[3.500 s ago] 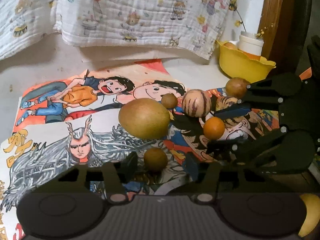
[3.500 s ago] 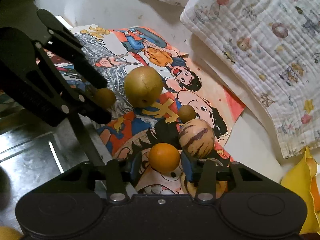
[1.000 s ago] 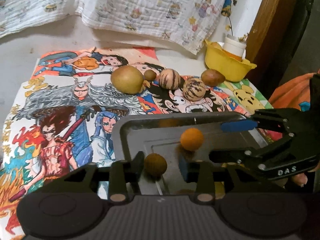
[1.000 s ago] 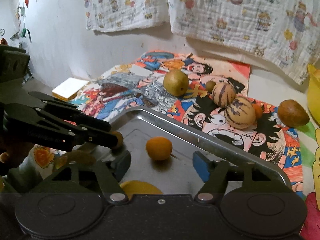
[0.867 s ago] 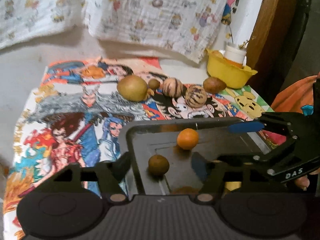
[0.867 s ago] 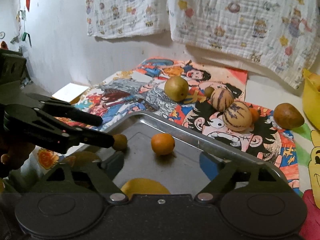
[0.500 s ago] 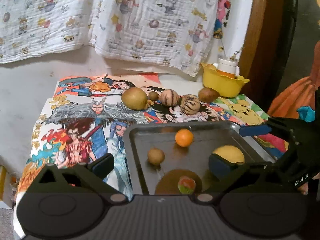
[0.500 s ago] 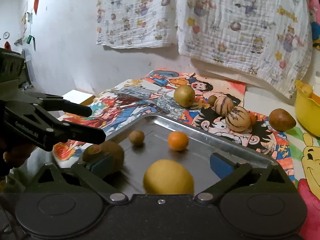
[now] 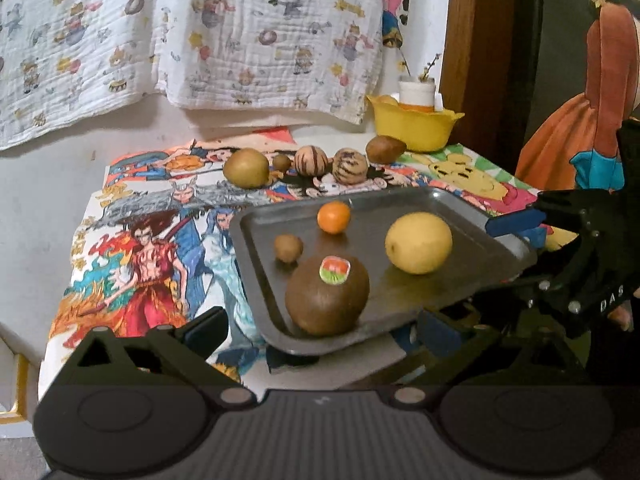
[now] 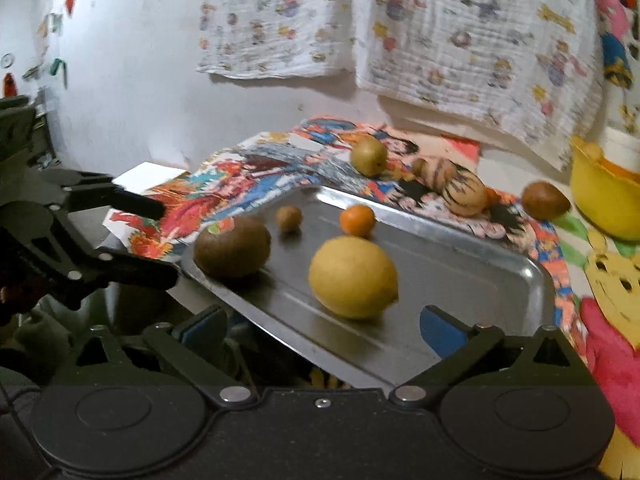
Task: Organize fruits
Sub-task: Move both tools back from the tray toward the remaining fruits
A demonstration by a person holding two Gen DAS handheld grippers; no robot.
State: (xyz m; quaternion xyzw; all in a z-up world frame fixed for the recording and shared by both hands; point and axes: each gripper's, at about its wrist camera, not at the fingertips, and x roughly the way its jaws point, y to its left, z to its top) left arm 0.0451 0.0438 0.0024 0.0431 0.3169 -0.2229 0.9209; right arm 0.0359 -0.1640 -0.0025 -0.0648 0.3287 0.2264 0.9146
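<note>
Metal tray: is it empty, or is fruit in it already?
Not empty. The grey metal tray holds four fruits: small orange citrus, large yellow lemon, stickered brown fruit, small brown fruit.

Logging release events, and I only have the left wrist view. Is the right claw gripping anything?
Observer: No. The right wrist view shows the right claw open, both blue pads wide apart and pressing nothing; the lemon lies ahead of it on the tray.
Operator: And the left claw, seen from outside?
Observer: The left claw is open and empty, beside the tray corner nearest the brown stickered fruit.
</note>
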